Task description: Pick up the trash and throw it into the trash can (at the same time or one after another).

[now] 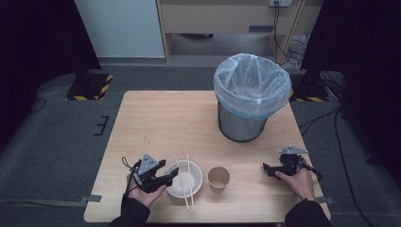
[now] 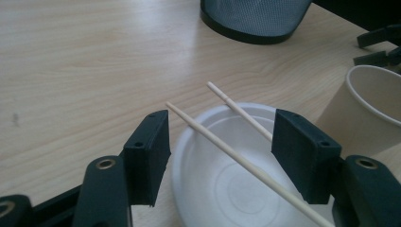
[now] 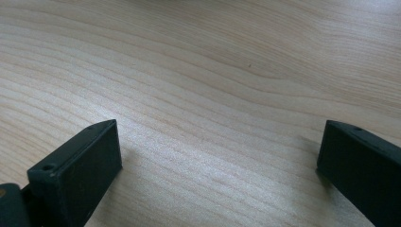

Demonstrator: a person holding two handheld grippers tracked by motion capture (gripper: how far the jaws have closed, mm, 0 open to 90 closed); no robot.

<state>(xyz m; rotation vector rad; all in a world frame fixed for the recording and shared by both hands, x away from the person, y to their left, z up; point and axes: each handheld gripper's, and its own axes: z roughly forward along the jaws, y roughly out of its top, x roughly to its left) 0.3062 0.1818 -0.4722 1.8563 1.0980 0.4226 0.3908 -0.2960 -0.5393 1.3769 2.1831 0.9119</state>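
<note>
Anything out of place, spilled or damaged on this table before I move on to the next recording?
Nothing stands out. The chopsticks lie across the white bowl, which looks empty, the paper cup stands upright beside it, and the lined bin is upright. The left gripper is open at the bowl; the right gripper is open over bare wood.
</note>
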